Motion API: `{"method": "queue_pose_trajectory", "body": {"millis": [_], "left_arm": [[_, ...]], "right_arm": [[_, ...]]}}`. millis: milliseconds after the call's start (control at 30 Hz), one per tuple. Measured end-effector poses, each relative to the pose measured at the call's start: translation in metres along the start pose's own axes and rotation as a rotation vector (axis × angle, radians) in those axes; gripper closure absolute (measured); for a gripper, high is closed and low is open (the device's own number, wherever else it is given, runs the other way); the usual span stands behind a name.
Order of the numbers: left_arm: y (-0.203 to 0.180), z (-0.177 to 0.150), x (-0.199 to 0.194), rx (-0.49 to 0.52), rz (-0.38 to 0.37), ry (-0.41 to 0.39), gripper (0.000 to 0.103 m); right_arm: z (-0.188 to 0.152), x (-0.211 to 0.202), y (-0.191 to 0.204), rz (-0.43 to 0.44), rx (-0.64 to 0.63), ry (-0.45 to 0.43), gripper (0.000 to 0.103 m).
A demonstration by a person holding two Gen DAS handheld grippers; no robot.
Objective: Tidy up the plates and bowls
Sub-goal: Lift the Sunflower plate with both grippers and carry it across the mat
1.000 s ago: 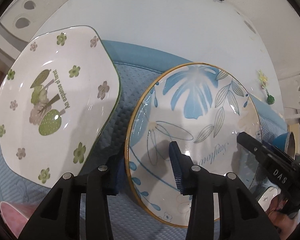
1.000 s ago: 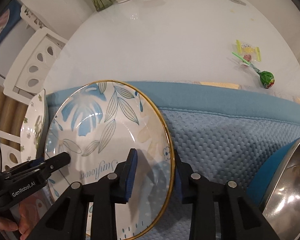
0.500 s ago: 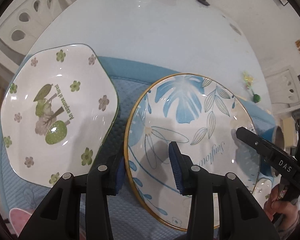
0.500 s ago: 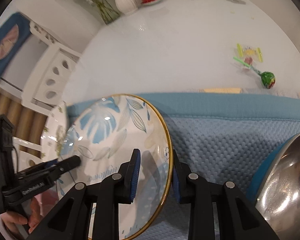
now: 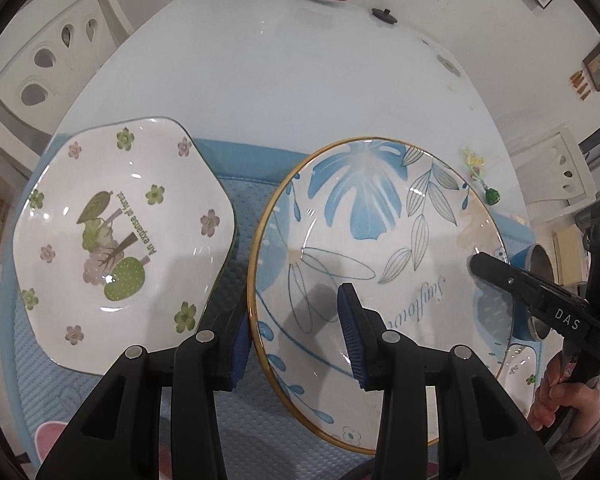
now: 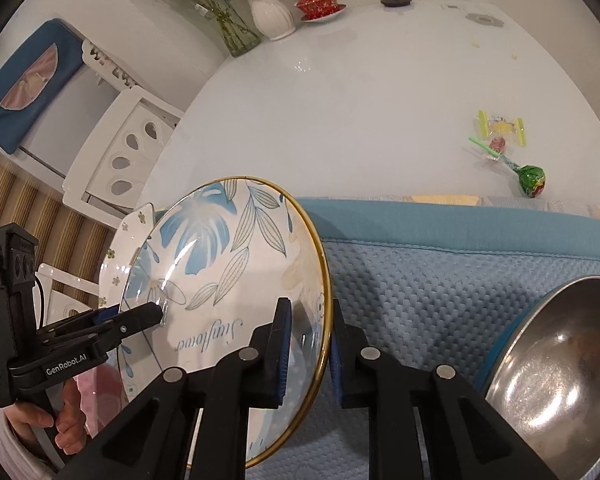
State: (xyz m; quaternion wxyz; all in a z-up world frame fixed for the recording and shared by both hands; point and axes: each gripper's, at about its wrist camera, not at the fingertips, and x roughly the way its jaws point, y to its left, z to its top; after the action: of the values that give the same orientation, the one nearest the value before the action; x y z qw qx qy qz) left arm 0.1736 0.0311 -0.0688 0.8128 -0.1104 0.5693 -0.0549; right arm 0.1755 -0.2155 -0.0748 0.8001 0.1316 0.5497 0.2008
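You are pinching the blue plate (image 5: 380, 248) by opposite rims with 2 grippers, left (image 5: 296, 336) and right (image 6: 306, 346), raised over the mat (image 6: 440, 288); the green plate (image 5: 120, 240) is lying just left, nearer your left gripper.

The round gold-rimmed plate with blue leaves (image 5: 376, 240) stood tilted over the blue quilted mat (image 6: 440, 280), with the white hexagonal plate with green flowers (image 5: 120, 240) just to its left. To its right sat the steel bowl with a blue outside (image 6: 556, 368). Behind the mat, on the white table (image 6: 340, 120), lay a green wrapped lollipop (image 6: 530, 178).
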Motion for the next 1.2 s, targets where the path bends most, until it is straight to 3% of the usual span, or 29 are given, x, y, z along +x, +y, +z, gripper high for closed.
{"method": "queue_pose_trajectory", "body": {"millis": [533, 900, 1200], "left_arm": [[0.001, -0.029, -0.079, 0.048, -0.052, -0.08, 0.066], [0.011, -0.074, -0.139, 0.102, -0.038, -0.129, 0.066], [0.035, -0.136, -0.183, 0.031, -0.014, -0.186, 0.066]], "right_arm": [[-0.032, -0.081, 0.05, -0.031, 0.015, -0.112, 0.086], [-0.103, -0.121, 0.098, 0.0, 0.063, -0.162, 0.086], [-0.171, -0.138, 0.133, 0.07, 0.017, -0.129, 0.086]]}}
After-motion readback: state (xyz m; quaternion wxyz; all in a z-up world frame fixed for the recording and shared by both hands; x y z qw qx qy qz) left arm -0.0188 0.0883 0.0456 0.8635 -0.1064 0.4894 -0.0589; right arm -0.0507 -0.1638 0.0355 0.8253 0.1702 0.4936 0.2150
